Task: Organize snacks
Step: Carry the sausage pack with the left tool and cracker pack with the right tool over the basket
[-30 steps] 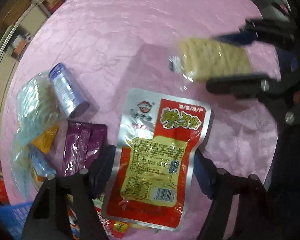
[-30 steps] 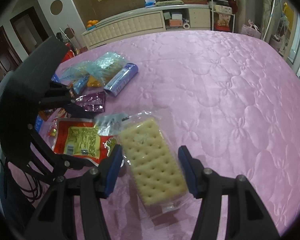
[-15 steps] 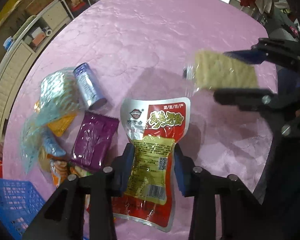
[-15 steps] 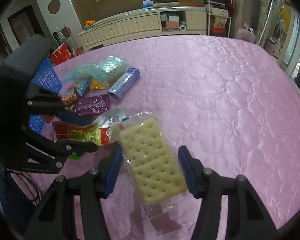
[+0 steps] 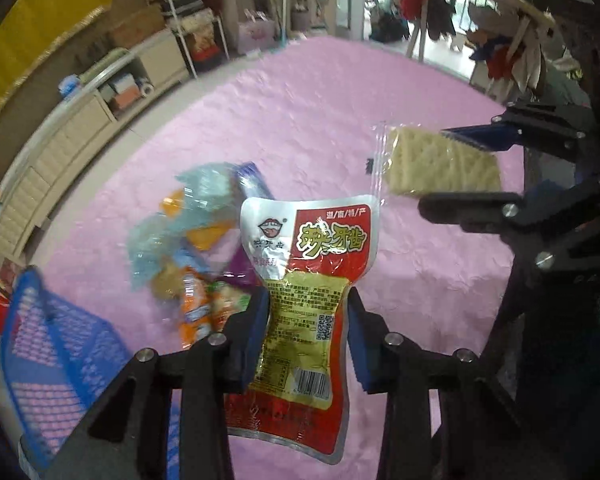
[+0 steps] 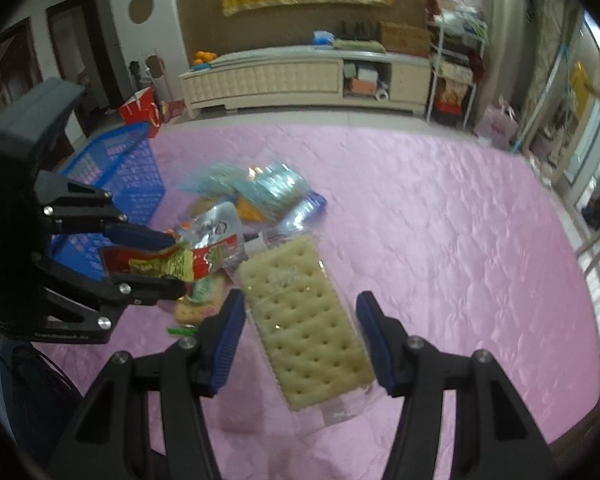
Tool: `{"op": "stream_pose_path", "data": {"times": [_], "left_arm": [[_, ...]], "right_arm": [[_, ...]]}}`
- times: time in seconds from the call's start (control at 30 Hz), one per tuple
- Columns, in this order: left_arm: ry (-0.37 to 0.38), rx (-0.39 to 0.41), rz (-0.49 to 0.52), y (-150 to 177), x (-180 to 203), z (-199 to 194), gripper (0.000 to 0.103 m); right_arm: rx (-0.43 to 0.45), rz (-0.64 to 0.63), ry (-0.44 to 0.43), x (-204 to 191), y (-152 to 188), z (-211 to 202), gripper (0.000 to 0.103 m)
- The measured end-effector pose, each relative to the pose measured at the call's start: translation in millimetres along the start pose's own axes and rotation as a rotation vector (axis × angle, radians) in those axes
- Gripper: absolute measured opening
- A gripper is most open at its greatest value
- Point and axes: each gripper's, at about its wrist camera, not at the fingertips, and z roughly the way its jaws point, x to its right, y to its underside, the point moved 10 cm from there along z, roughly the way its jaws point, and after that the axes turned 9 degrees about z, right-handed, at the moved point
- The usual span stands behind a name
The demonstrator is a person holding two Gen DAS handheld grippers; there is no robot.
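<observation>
Two snacks lifted, none seen in the blue basket (image 6: 112, 168) yet.
Left hand-held gripper (image 5: 306, 336) pinches the red pouch (image 5: 308, 280); right hand-held gripper (image 6: 300, 344) clamps the cracker pack (image 6: 304, 320), both above the snack pile (image 6: 256, 196) left on the pink tabletop (image 6: 440, 220).

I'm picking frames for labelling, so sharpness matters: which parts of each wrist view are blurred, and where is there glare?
Left wrist view: loose snack pile and blue mesh basket smeared; held red foil pouch sharp, slight sheen. Right wrist view: pile blurred, clear-wrapped cracker pack crisp.
</observation>
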Motion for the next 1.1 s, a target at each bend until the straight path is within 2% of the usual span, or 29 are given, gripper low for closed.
{"op": "stream_pose_path", "data": {"times": [0.27,0.63,0.87,1.1], "left_arm": [[-0.085,0.076,-0.047,24,-26,-64,0.035],[-0.205,0.146,-0.111,60,-74,-143,0.035],[-0.264,0.137,-0.161,91,-108,-170,0.035],[-0.287,0.119,-0.208,120,-144,-173,0.035]], "right_arm": [[0.078,-0.080,-0.025,-48,-37,-25,0.062],[0.116,-0.193,-0.104,-119,-64,-30,0.062],[0.128,-0.257,-0.162,-166,-83,-19,0.062],[0.105,-0.300,-0.194,-197,-91,8,0.062]]}}
